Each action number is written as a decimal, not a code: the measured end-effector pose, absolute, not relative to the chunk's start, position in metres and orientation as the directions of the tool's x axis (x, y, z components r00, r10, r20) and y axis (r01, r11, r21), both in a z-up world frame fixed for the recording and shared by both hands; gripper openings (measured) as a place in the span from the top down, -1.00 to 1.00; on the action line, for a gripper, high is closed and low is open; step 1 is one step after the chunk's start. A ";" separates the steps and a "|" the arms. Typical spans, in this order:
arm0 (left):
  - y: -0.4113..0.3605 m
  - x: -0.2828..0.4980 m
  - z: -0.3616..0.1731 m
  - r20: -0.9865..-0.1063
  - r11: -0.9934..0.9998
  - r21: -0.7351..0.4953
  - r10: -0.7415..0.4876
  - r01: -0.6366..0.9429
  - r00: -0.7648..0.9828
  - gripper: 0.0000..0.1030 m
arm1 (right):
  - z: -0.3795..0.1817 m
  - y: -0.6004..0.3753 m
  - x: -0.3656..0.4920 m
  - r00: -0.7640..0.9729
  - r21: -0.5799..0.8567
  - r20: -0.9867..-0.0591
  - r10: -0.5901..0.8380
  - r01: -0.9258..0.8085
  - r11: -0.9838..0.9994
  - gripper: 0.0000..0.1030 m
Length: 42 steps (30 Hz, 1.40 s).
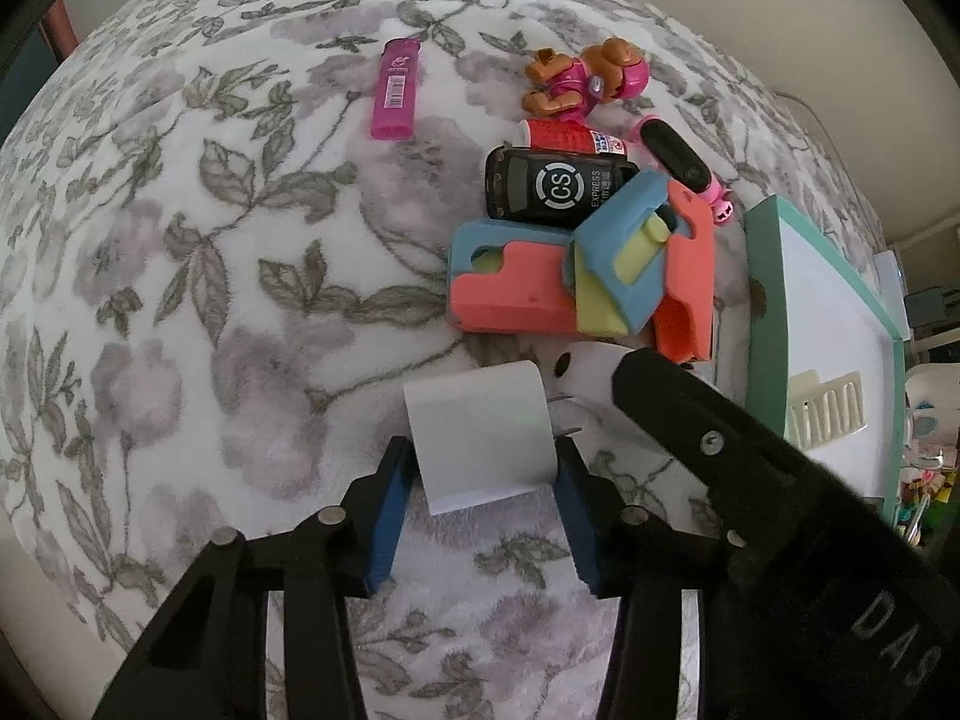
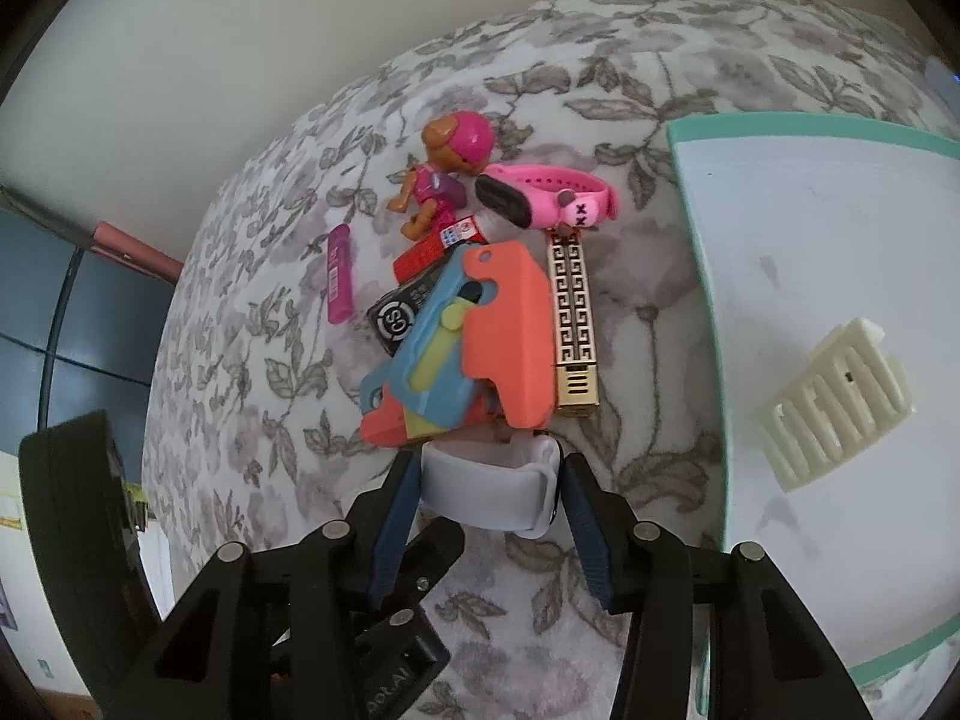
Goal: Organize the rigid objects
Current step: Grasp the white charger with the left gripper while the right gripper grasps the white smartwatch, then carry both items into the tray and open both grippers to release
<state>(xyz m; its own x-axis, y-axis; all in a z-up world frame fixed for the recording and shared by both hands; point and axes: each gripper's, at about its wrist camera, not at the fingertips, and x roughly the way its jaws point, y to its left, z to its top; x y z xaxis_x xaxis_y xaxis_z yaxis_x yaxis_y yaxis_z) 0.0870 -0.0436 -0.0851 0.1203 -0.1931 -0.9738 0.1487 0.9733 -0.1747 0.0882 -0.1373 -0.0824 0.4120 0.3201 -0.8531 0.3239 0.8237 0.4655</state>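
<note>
The white smartwatch (image 2: 489, 489) is bracketed by both grippers: its band sits between the right gripper (image 2: 489, 498), its square body between the left gripper (image 1: 483, 474). Neither clamp can be confirmed. It is judged light, smooth, slippery; the rigid body offers better purchase. Just ahead lies the toy pile (image 2: 462, 336); the teal-rimmed tray (image 2: 798, 126) stands rightward.
</note>
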 end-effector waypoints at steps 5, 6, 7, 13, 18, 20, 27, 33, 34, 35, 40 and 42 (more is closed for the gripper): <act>-0.036 0.085 -0.082 -0.973 0.976 -0.176 -0.191 0.126 0.128 0.06 | -0.083 -0.148 0.085 0.418 0.471 -0.853 0.312 0.363 0.804 0.00; -0.033 0.085 -0.082 -0.973 0.978 -0.173 -0.189 0.120 0.131 0.06 | -0.083 -0.150 0.084 0.419 0.473 -0.853 0.312 0.368 0.800 0.00; -0.030 0.086 -0.083 -0.974 0.979 -0.168 -0.183 0.113 0.135 0.06 | -0.083 -0.152 0.083 0.420 0.475 -0.853 0.311 0.375 0.796 0.00; -0.011 0.090 -0.077 -0.978 0.994 -0.096 -0.103 0.050 0.180 0.06 | -0.077 -0.160 0.076 0.440 0.496 -0.842 0.312 0.403 0.769 0.01; 0.003 0.093 -0.069 -0.976 0.998 -0.058 -0.058 0.002 0.210 0.06 | -0.061 -0.170 0.067 0.487 0.523 -0.818 0.305 0.410 0.747 0.01; 0.005 0.095 -0.062 -0.973 0.999 -0.040 -0.038 -0.004 0.227 0.06 | -0.053 -0.175 0.062 0.512 0.533 -0.807 0.294 0.417 0.736 0.01; -0.020 0.101 -0.018 -0.951 0.998 -0.022 -0.038 0.054 0.307 0.06 | -0.029 -0.210 0.042 0.588 0.543 -0.780 0.215 0.465 0.700 0.02; -0.079 0.098 0.015 -0.935 0.990 -0.021 -0.068 0.137 0.348 0.06 | -0.021 -0.246 0.019 0.600 0.500 -0.795 0.091 0.562 0.659 0.02; -0.092 0.095 0.018 -0.933 0.989 -0.023 -0.074 0.149 0.351 0.06 | -0.019 -0.253 0.014 0.597 0.486 -0.800 0.064 0.581 0.653 0.02; -0.105 0.093 0.023 -0.932 0.985 -0.032 -0.091 0.169 0.352 0.06 | -0.017 -0.259 0.010 0.593 0.472 -0.804 0.037 0.599 0.646 0.02; -0.153 0.082 0.027 -0.930 0.967 -0.066 -0.148 0.245 0.337 0.06 | -0.008 -0.289 -0.012 0.569 0.405 -0.817 -0.089 0.678 0.613 0.02; -0.173 0.074 0.023 -0.934 0.958 -0.080 -0.169 0.275 0.316 0.06 | -0.007 -0.298 -0.018 0.554 0.381 -0.822 -0.130 0.705 0.599 0.02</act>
